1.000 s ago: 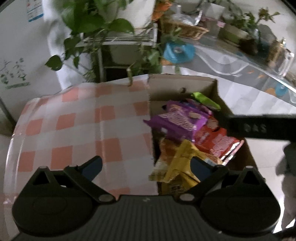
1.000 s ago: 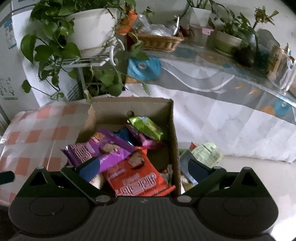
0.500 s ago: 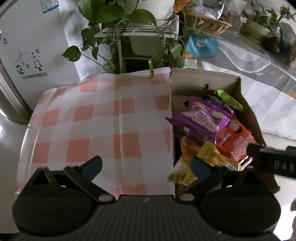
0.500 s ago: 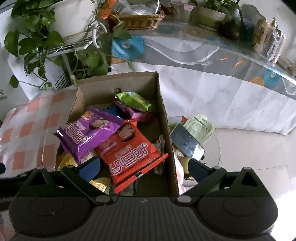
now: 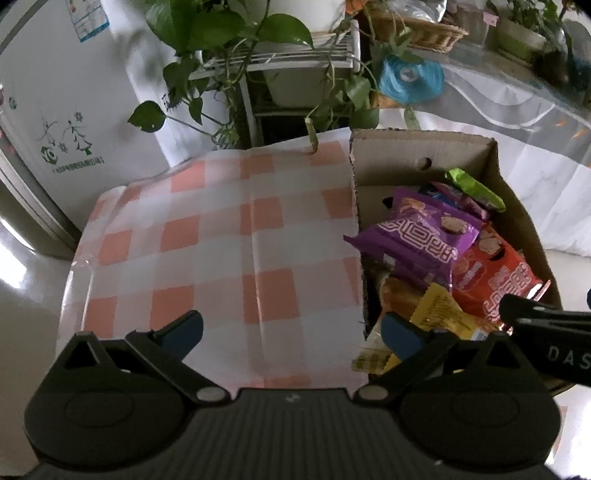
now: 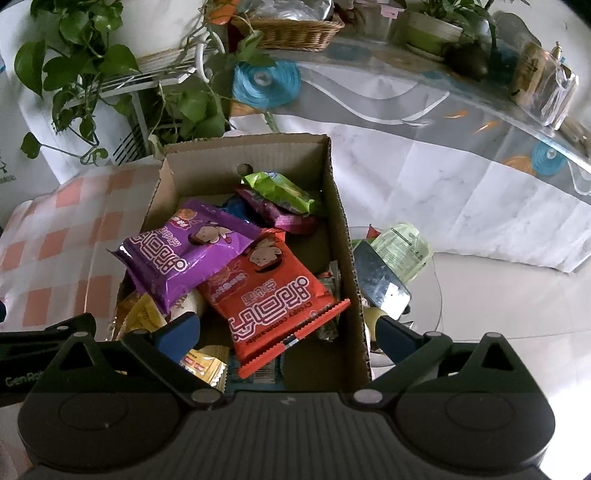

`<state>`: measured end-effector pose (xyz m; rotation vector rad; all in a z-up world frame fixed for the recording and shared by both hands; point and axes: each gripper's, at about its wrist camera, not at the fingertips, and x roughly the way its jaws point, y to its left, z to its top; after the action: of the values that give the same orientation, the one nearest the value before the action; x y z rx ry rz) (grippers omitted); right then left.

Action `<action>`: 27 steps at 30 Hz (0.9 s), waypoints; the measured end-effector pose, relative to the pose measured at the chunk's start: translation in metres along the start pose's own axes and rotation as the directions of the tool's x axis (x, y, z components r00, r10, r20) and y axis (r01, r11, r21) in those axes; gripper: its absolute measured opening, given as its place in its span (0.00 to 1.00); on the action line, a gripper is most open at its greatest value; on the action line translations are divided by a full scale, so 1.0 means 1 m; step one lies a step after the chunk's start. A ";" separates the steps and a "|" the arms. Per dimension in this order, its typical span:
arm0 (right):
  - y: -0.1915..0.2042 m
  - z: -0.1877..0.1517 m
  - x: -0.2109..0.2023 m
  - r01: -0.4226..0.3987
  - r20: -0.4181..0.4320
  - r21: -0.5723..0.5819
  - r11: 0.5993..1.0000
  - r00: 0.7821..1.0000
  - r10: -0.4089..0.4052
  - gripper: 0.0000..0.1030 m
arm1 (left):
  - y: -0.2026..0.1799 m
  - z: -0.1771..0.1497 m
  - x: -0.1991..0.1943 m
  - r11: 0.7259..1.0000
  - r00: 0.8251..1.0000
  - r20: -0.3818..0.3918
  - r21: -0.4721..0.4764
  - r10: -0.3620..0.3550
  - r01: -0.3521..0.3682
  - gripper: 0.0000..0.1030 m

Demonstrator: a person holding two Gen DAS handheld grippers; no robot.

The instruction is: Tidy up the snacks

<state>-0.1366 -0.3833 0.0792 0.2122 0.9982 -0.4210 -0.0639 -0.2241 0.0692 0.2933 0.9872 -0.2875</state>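
Both tongs, left (image 5: pixel 291 326) and right (image 6: pixel 290 328), gape empty above the checked surface (image 5: pixel 221 236), a snack box (image 6: pixel 340 221) beside it, plants (image 5: pixel 221 44) behind.

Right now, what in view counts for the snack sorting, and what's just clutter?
Job:
cardboard box
purple pack
red pack
green pack
yellow pack
checked cloth
both grippers, open and empty

Clutter:
plants
wicker basket
blue reel
glass table
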 end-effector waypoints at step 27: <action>0.003 0.002 0.008 -0.002 -0.060 0.009 1.000 0.998 0.002 1.00 | -0.011 0.008 0.003 0.979 0.998 0.013 0.198 0.055 -0.056 0.98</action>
<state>-0.1304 -0.3835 0.0736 0.2354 1.0553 -0.4197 -0.0606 -0.2375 0.0699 0.5006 0.9424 -0.3367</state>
